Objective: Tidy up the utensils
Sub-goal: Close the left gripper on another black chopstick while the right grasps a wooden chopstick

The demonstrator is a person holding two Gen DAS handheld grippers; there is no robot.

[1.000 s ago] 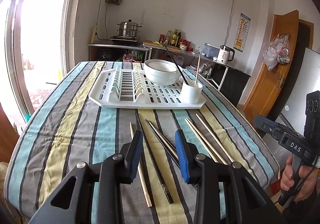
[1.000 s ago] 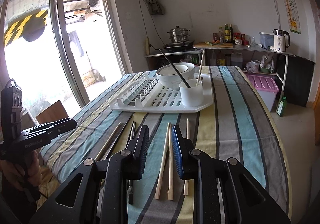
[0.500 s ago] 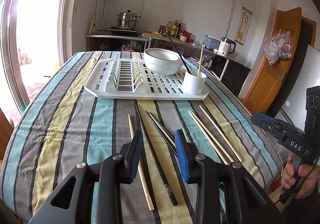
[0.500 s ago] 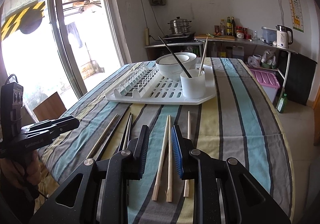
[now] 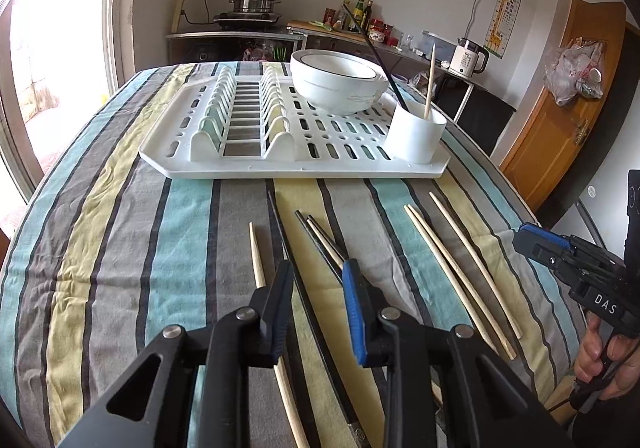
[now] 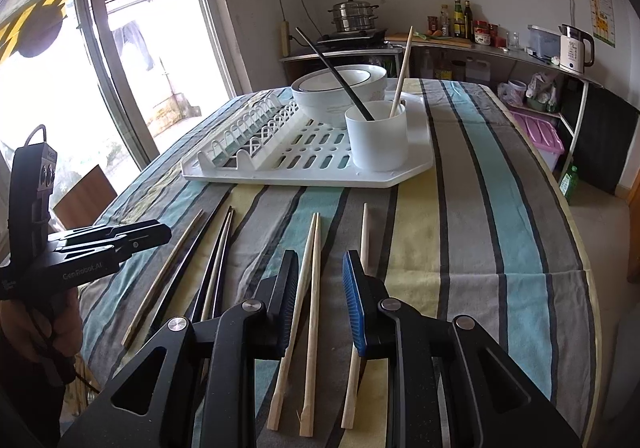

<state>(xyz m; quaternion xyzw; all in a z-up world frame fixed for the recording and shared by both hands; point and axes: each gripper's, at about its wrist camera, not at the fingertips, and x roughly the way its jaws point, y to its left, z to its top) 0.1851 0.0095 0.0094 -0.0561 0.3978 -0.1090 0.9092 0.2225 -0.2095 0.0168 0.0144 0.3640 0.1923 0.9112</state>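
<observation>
— Both tongs hang low over the near edge of the table, yes?

— Yes. The left gripper (image 5: 316, 280) has just been narrowing its jaws over a black chopstick (image 5: 298, 272), not yet pinching. The right gripper (image 6: 320, 272) stands part-open, empty, over the pale chopsticks (image 6: 310, 288).

— Best approach?

— I'd straddle one stick only, clench mid-length, then carry it to the white cup (image 6: 378, 136) on the far drying rack (image 6: 280, 168).
</observation>
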